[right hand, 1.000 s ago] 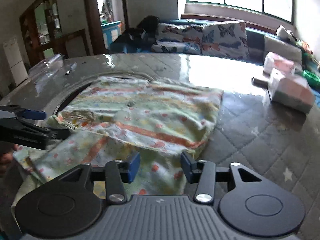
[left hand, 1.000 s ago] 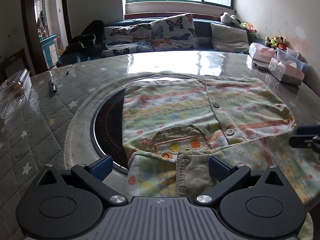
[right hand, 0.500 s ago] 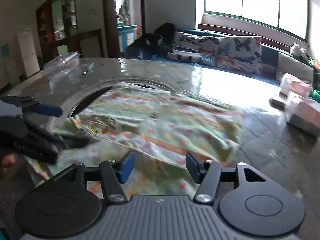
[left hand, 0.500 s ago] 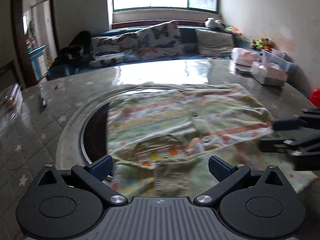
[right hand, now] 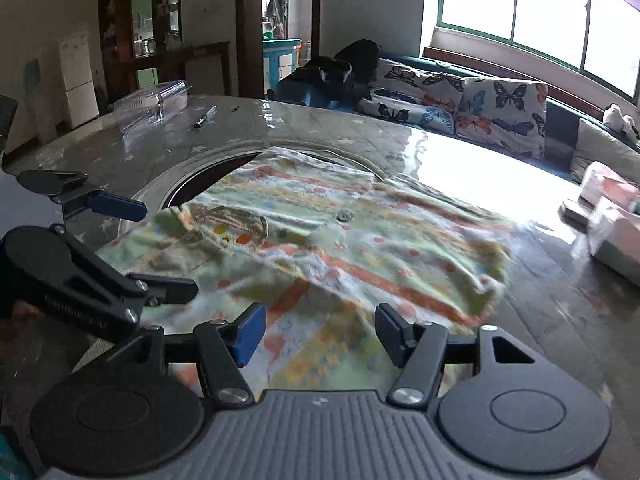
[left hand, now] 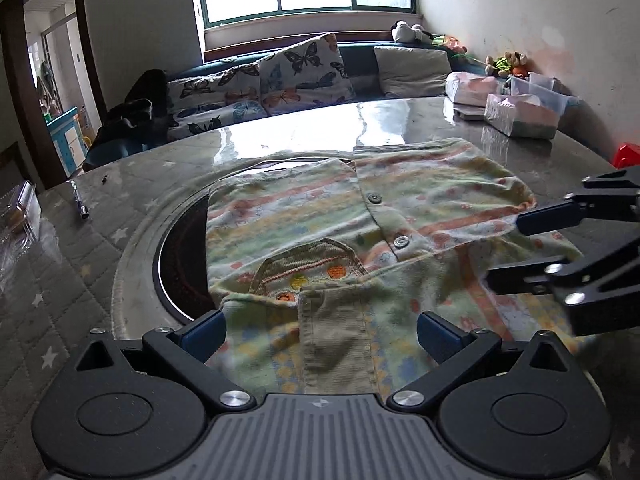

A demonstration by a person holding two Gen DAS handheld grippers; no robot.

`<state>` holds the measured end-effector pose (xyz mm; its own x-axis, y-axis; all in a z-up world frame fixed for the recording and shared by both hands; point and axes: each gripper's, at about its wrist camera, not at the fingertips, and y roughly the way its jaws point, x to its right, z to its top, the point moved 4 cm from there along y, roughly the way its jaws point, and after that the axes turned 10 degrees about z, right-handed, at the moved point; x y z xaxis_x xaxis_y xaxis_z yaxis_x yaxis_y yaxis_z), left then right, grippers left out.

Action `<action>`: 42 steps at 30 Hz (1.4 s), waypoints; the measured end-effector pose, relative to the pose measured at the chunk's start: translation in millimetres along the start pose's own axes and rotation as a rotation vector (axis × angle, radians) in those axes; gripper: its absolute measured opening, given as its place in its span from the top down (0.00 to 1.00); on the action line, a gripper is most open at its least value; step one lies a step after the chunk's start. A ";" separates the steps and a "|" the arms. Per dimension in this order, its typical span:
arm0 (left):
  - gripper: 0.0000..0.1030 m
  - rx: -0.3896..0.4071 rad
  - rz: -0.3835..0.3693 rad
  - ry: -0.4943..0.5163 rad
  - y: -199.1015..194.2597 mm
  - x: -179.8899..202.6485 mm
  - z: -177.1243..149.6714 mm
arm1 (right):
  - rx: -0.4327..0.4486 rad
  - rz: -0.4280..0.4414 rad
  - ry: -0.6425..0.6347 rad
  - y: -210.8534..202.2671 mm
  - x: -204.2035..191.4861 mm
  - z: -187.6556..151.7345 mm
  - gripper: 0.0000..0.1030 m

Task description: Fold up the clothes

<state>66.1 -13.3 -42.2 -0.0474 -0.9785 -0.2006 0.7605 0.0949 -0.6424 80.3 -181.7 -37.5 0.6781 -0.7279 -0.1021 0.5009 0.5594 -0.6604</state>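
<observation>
**Both tools open over the half-folded garment**

While the left tool [left hand: 322, 330] hangs with its jaws spread wide above the near hem, nothing sits between its blue pads. Just beside it, the right tool [right hand: 320, 334] has just been opening its jaws, and they too stand apart with no cloth pinched. Below both lies the striped garment [left hand: 360, 232], near the table's [left hand: 60, 280] near edge, partly covering the round dark inset [left hand: 180, 256] at the table's middle. Boxes [left hand: 520, 116] stand at the far right edge, a pen [right hand: 205, 116] at the far left.
</observation>
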 end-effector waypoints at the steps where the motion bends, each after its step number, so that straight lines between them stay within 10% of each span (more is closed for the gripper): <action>1: 0.00 -0.002 -0.003 0.006 -1.9 1.0 -2.4 | -0.001 -0.004 0.005 -5.1 -0.2 -3.6 0.40; 24: 0.00 0.045 0.006 0.118 -37.2 6.0 -27.6 | -0.028 -0.051 0.039 -34.3 -2.0 -47.7 0.37; 35: 0.01 0.128 -0.151 0.371 -76.2 -3.2 -54.2 | -0.006 -0.047 0.014 -47.5 -4.2 -45.4 0.37; 42: 0.26 0.169 -0.245 0.478 -75.0 27.4 -68.9 | -0.005 -0.048 0.010 -51.7 -8.4 -46.8 0.37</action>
<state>-36.9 -34.7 -50.5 -0.4940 -0.7728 -0.3984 0.7817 -0.1942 -0.5927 23.5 -223.0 -37.3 0.6481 -0.7576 -0.0776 0.5297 0.5217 -0.6687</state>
